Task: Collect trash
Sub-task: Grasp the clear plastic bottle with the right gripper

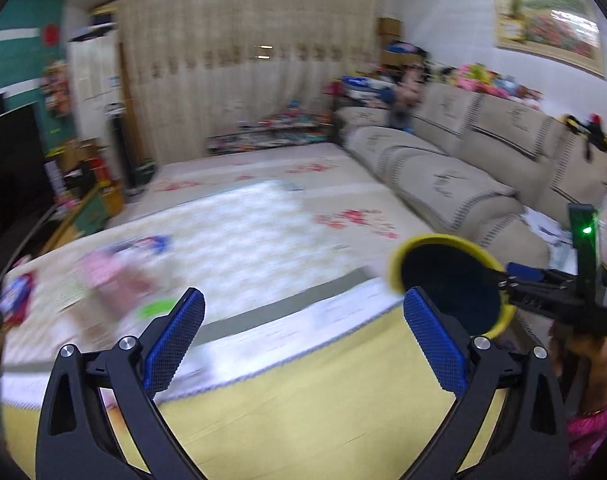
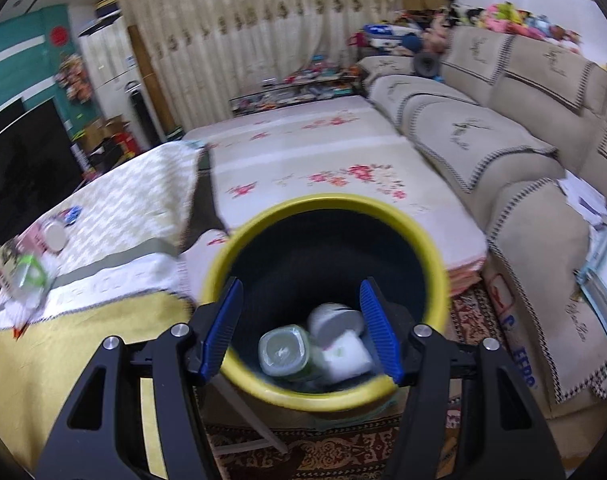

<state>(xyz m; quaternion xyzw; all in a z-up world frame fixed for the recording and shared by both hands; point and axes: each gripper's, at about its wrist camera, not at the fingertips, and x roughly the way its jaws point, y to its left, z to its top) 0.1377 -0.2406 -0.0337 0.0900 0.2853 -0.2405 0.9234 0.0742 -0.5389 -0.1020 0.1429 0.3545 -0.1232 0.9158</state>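
My right gripper (image 2: pixel 301 286) is shut on a small bin (image 2: pixel 327 204) with a yellow rim and a black inside, its blue pads clamped at the near part of the rim. Inside lie a greenish plastic bottle (image 2: pixel 283 354), a white cup (image 2: pixel 335 318) and a white tissue (image 2: pixel 349 356). In the left wrist view the bin (image 1: pixel 451 280) hangs at the right, over the table's edge, with the right gripper (image 1: pixel 515 284) on it. My left gripper (image 1: pixel 303 300) stands wide open and empty above the table. A clear cup with green print (image 2: pixel 27 276) lies blurred at the table's left.
The table has a yellow cloth (image 1: pixel 303 400) and a white patterned runner (image 1: pixel 243 236). A pink packet (image 1: pixel 111 276), a green scrap (image 1: pixel 157 308) and a round lid (image 2: pixel 55 236) lie at its left. A beige sofa (image 1: pixel 463 160) runs along the right; a dark TV (image 1: pixel 7 168) stands left.
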